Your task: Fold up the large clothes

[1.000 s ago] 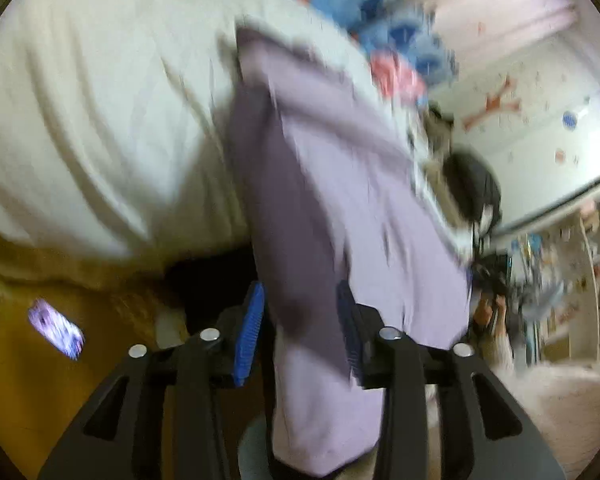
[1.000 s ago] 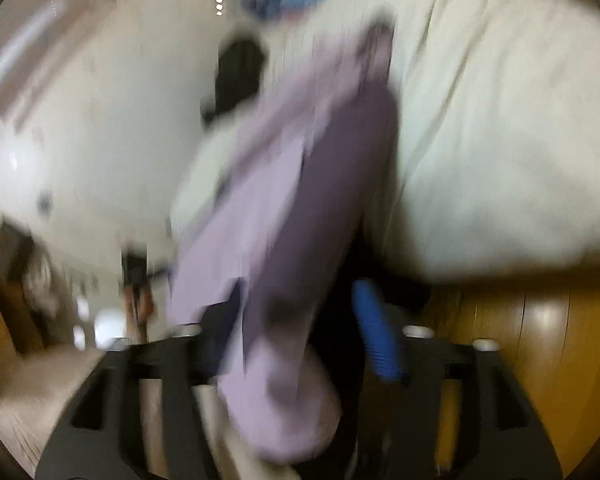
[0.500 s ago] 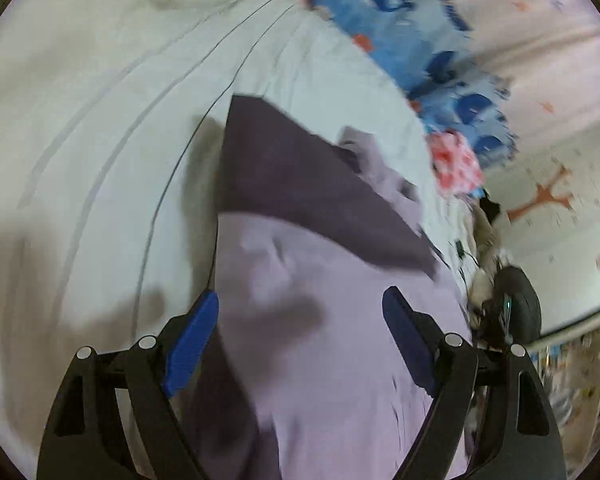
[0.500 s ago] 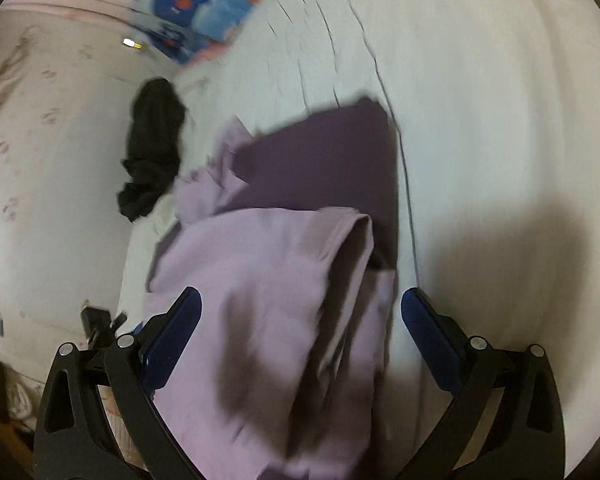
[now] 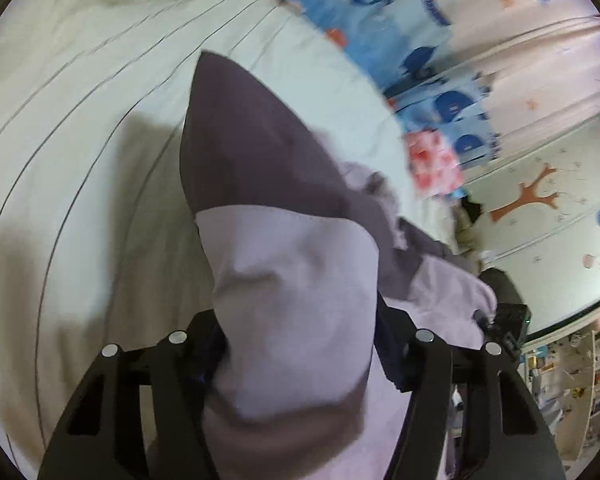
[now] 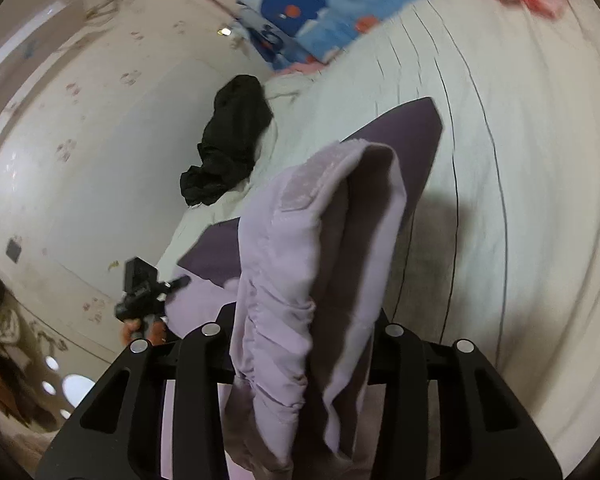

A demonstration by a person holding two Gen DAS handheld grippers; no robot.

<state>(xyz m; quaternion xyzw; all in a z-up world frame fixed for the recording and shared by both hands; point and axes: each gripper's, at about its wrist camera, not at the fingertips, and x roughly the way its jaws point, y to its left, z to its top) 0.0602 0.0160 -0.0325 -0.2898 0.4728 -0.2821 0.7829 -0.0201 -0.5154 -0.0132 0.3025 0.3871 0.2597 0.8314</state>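
Observation:
A large lavender garment (image 5: 292, 288) with a dark purple panel (image 5: 252, 148) lies on the white bed (image 5: 80, 100). My left gripper (image 5: 300, 344) has a thick fold of the lavender cloth filling the gap between its jaws, which are closing on it; the pads are hidden by the cloth. In the right wrist view the garment (image 6: 320, 220) rises in a bunched fold from my right gripper (image 6: 304, 328), whose jaws are closing on it too. The left gripper (image 6: 140, 296), in a hand, shows at the garment's far end.
A black clothing pile (image 6: 232, 140) sits near the bed's wall side. A blue whale-print blanket (image 5: 380, 28) and a pink cloth (image 5: 432, 160) lie at the far end. White bedsheet (image 6: 520, 200) spreads to the right. Shelves (image 5: 580, 380) stand beyond the bed.
Both grippers moved from the bed's edge to over the mattress. Half a second ago both stood wide open above the garment; now their jaws have come in on bunched folds of it.

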